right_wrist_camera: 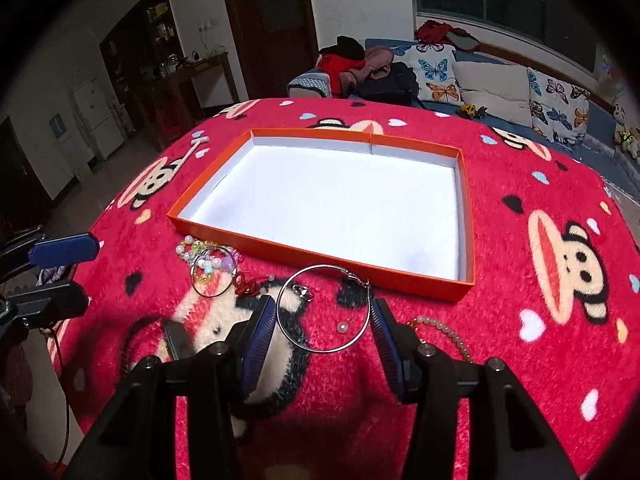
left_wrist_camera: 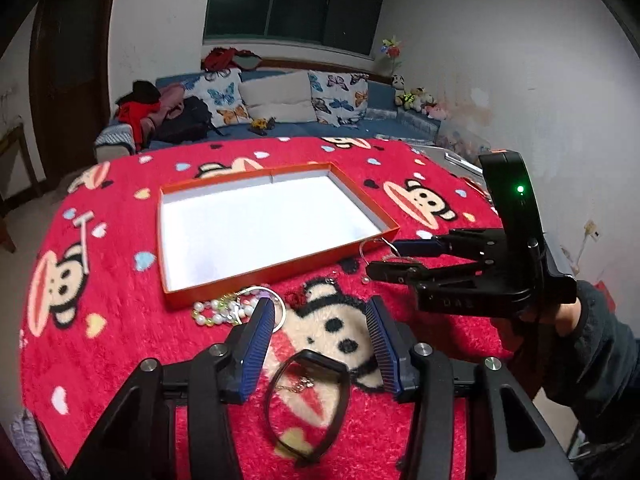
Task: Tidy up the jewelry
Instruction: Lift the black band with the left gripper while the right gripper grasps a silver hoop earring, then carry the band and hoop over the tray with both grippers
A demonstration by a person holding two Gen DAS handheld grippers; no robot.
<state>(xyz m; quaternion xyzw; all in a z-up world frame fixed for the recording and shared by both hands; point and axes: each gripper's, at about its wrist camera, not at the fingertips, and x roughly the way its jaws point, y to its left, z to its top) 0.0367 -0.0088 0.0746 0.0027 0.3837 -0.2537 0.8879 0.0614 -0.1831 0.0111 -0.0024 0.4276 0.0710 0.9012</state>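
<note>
right gripper (right_wrist_camera: 322,322): clamping the silver hoop (right_wrist_camera: 323,309) across its width, just short of the orange tray (right_wrist_camera: 320,258).
left gripper (left_wrist_camera: 320,320): jaws apart, gripping nothing.
risk: hoop is springing out sideways if the pads are slipping on thin wire.

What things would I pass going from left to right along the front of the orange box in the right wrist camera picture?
Pastel bead bracelet → red charm → big silver hoop held between the right gripper fingers → beige bead string.
</note>
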